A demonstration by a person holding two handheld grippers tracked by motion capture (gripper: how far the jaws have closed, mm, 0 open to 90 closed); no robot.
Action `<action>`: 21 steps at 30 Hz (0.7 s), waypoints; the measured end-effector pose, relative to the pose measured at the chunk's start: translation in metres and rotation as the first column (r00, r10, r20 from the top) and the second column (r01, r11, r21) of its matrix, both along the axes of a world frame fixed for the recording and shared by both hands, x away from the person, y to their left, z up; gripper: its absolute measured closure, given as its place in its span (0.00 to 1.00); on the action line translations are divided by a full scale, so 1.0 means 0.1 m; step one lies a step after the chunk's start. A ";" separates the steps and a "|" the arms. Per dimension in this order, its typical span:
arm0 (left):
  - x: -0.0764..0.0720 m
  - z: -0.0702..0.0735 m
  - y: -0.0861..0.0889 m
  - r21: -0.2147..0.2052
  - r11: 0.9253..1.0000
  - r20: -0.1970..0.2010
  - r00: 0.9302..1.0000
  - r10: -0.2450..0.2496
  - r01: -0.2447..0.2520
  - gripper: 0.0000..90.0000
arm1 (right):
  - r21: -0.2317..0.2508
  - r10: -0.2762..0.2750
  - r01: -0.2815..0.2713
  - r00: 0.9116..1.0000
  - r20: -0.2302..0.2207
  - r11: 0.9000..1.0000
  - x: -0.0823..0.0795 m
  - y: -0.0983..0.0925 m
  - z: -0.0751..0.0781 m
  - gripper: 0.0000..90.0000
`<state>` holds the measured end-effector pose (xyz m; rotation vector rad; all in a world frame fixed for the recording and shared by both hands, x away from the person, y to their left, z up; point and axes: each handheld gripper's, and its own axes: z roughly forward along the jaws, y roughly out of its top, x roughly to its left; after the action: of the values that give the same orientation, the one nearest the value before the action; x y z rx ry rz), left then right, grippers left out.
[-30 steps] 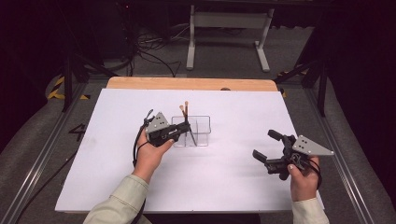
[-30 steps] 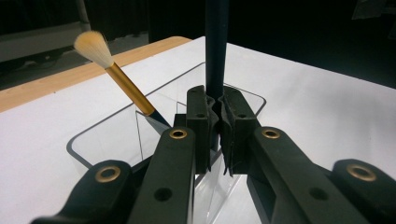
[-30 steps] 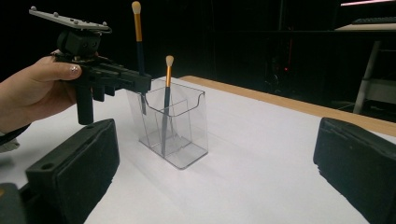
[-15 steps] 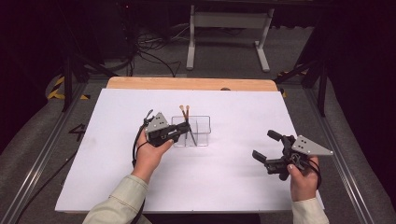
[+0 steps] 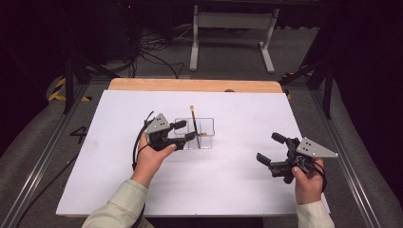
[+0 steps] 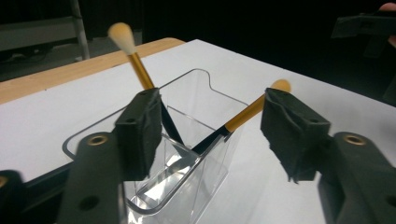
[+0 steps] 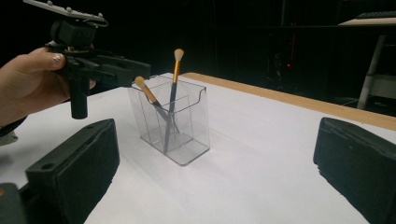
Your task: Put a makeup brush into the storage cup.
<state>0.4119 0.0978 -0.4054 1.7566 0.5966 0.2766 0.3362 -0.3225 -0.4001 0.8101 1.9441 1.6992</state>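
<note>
Opening beside clear holder [image 5: 199,135], left gripper [image 5: 184,131] jaws hold nothing | left gripper view: two brushes [image 6: 140,74] cross inside | right gripper [image 5: 272,149] jaws wide, empty

Two gold-handled brushes [image 7: 173,88] tilted in clear holder [image 7: 187,140]

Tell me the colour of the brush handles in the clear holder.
Gold at the top, black lower down on both brushes; the right gripper view shows it best.
</note>
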 end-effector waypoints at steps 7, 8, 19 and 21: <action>-0.14 0.14 0.15 -0.004 1.000 0.032 0.999 0.002 -0.002 0.29 | -0.003 0.011 -0.011 1.000 -0.001 1.000 0.04 0.04 0.01 0.01; -0.16 0.16 0.18 -0.003 1.000 0.040 0.999 0.008 -0.008 0.28 | -0.002 0.013 -0.013 1.000 -0.002 1.000 0.05 0.05 0.01 0.01; -0.33 0.27 0.59 -0.009 0.998 0.066 0.995 0.070 -0.069 0.11 | 0.001 0.013 -0.013 1.000 -0.003 1.000 0.08 0.05 0.01 0.01; -0.35 0.28 0.62 -0.014 0.997 0.064 0.995 0.072 -0.071 0.09 | 0.003 0.008 -0.008 1.000 -0.002 1.000 0.07 0.05 0.01 0.01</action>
<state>0.3770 0.1598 -0.3776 1.7111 0.6145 0.3773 0.3437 -0.3175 -0.3996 0.8066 1.9494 1.7076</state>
